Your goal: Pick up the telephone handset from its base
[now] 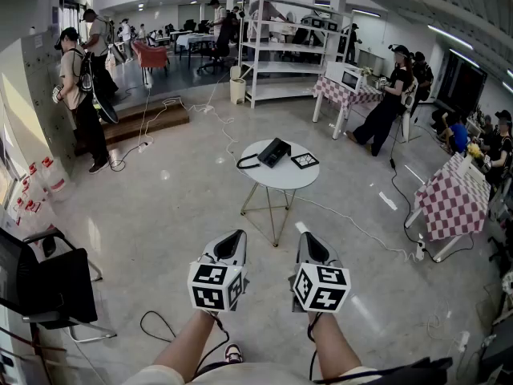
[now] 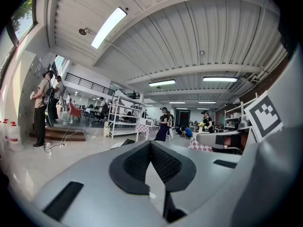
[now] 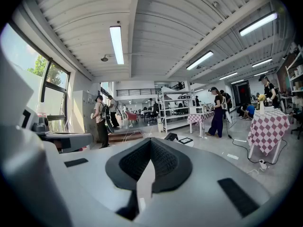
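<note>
The black telephone sits on a small round white table some way ahead of me, its handset resting on the base and its cord looping off to the left. In the right gripper view the telephone shows just above the jaws. My left gripper and right gripper are held side by side well short of the table, pointing at it. On both, the jaw tips meet with nothing between them, as the left gripper view and the right gripper view each show.
A square marker tile lies on the table beside the telephone. A black chair stands at my left, checkered tables at the right, a white shelf rack behind. Cables trail over the floor, and several people stand around.
</note>
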`<state>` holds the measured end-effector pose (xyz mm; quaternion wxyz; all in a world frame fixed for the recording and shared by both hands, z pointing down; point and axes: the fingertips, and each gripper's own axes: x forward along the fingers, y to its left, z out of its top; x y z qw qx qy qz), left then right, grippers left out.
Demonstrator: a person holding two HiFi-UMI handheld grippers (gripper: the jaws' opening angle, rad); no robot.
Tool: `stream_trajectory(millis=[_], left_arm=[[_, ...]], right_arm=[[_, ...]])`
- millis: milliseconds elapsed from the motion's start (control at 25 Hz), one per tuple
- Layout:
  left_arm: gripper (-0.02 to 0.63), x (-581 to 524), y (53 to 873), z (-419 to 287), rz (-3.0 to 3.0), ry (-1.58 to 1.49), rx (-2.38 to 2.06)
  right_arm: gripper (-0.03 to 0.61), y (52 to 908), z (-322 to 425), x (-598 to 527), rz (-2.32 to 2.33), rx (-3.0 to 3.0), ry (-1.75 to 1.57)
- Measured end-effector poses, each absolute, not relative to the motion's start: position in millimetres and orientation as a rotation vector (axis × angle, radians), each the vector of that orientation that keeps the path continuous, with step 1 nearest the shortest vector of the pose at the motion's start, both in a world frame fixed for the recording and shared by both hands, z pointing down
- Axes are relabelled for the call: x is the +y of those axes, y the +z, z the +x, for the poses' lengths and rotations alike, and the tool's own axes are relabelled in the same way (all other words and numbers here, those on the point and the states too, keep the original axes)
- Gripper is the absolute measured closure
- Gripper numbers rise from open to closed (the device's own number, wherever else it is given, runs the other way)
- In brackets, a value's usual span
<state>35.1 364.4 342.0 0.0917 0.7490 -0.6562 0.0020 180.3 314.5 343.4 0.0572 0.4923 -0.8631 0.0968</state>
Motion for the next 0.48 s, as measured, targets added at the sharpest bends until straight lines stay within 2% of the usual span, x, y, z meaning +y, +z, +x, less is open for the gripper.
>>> stream_trajectory(millis=[480], left_arm=[[0.598, 334, 347, 6, 2.208, -0.002, -1.93]], right_arm=[[0.556, 349, 154, 288, 1.484, -2.663, 0.408]])
